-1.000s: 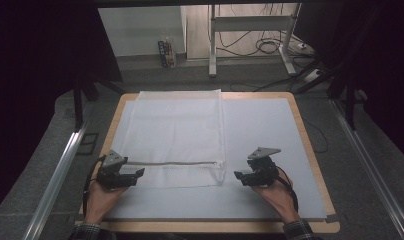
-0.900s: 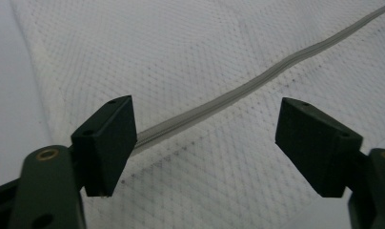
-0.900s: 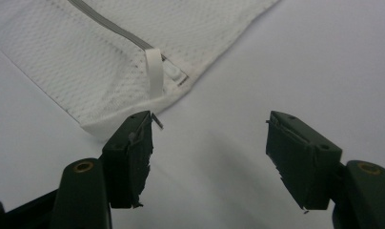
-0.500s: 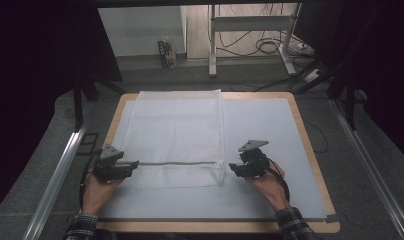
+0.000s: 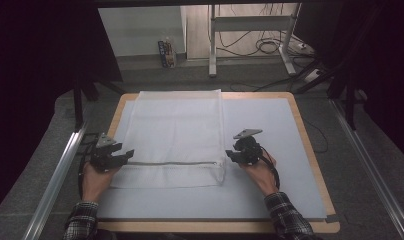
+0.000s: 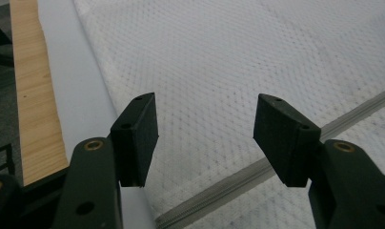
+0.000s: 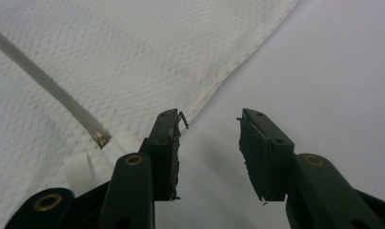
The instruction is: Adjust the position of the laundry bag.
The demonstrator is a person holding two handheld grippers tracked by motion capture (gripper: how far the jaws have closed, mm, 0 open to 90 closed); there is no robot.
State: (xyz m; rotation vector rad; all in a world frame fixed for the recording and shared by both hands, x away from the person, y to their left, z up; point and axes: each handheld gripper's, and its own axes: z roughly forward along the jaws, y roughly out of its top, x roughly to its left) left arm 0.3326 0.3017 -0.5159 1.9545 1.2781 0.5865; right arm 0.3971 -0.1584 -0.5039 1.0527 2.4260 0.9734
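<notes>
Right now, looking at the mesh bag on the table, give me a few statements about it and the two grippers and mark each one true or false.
1. The white mesh bag lies flat on the pale mat. True.
2. The left gripper is clamped on the bag's zipper. False: its jaws stand apart over the mesh, pressing on nothing, though they have just been closing.
3. The right gripper sits at the bag's right edge, near the zipper's end. True.
4. The right gripper holds a folded corner of the bag up off the mat. False: its jaws, also just closing, are open with bare mat between them.
5. The zipper runs from the near edge to the far edge. False: it runs across the bag, left to right.
</notes>
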